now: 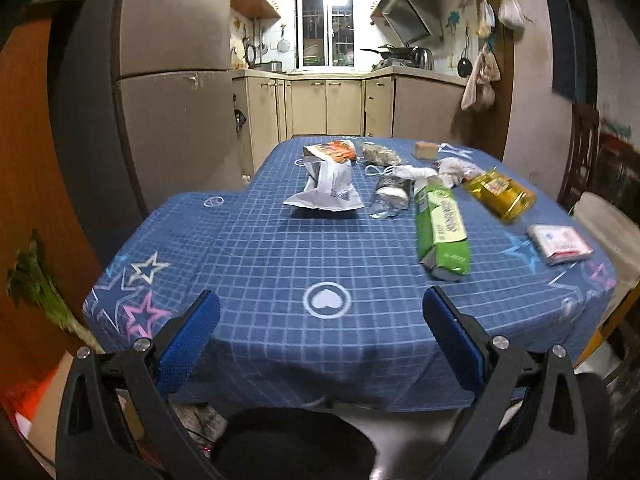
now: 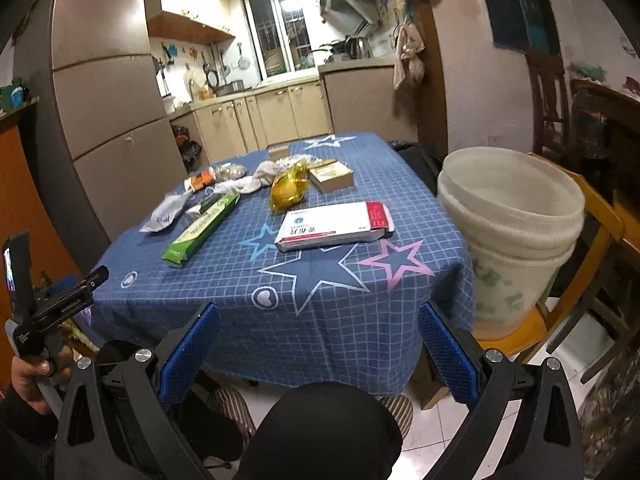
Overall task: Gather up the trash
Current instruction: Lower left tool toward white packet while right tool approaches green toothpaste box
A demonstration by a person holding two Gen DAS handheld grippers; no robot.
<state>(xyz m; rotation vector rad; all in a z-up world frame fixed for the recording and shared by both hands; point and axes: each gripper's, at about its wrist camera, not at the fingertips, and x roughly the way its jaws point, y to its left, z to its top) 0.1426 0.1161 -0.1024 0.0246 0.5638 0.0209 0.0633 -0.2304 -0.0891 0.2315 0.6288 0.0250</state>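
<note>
Left tongs (image 1: 321,334) spread wide, nothing between the blue pads, hanging just off the near edge of the table (image 1: 260,248). Right tongs (image 2: 319,338) equally wide and empty, also short of the table edge. Out on the blue checked cloth, the trash: green carton (image 1: 442,232) lying flat, white and red box (image 2: 334,226) near the right edge, yellow crinkled wrapper (image 2: 289,188) behind it, white pouch (image 1: 330,192), more wrappers bunched at the far end. White bucket (image 2: 510,236) sits on a yellow chair (image 2: 600,216) just beside the table's right side.
</note>
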